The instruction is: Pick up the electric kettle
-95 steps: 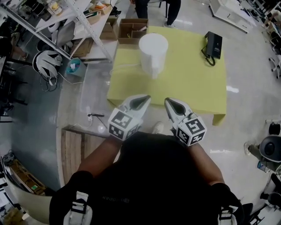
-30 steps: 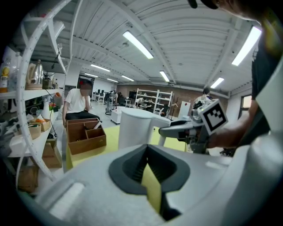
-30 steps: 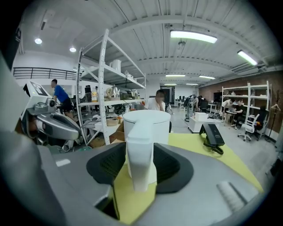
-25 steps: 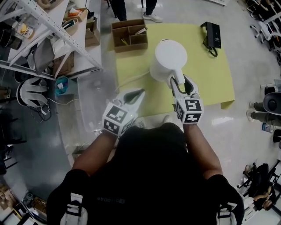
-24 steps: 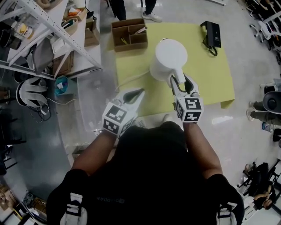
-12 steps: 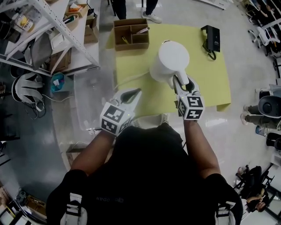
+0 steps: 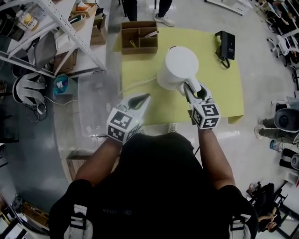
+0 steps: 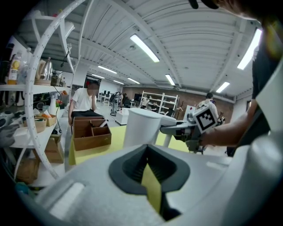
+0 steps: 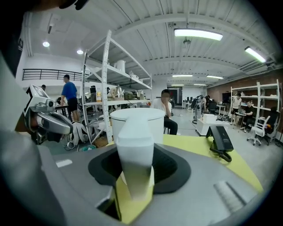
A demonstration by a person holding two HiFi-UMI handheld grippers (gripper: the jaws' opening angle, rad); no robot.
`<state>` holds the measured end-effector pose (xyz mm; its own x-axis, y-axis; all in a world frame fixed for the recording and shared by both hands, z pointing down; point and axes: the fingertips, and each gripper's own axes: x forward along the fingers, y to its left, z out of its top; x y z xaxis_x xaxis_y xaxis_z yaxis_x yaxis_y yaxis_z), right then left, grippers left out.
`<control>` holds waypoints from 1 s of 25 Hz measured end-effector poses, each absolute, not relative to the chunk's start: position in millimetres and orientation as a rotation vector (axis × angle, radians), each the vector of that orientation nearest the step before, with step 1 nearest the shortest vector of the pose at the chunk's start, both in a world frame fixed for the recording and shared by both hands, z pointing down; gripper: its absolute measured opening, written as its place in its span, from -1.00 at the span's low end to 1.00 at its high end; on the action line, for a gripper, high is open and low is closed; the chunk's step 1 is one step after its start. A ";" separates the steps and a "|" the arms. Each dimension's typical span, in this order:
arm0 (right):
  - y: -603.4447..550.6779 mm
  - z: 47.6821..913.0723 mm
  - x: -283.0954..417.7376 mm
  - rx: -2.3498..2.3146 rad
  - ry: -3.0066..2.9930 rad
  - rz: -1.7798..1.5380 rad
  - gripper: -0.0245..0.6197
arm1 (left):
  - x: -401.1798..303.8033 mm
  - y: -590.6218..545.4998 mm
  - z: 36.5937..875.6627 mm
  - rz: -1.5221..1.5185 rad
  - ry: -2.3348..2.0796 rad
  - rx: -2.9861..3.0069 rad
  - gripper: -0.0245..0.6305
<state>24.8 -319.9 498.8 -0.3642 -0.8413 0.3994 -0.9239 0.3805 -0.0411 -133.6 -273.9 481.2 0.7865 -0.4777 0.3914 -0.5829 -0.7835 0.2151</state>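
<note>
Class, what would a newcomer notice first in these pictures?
A white kettle stands centred on the yellow table. The right tool has the handle between its jaws, which have just been closing. A black phone lies at the far right corner.

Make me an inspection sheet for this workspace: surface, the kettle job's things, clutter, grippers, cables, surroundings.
Surface: yellow table on a glossy grey floor.
Job's things: white electric kettle upright on the table, its handle toward the person.
Clutter: black telephone near the far right corner; brown compartment box at the far left corner.
Grippers: left gripper open and empty, off to the kettle's left; right gripper has the handle between its jaws, which have just been closing; firm contact unclear.
Cables: white cord runs from the kettle leftward off the table; the telephone's black cord lies beside it.
Surroundings: metal shelving at left; people standing beyond the table.
</note>
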 end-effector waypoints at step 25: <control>-346.3 476.7 23.7 1.293 -2.475 0.322 -0.53 | -102.3 -280.0 467.6 0.472 -1.003 2.595 -0.92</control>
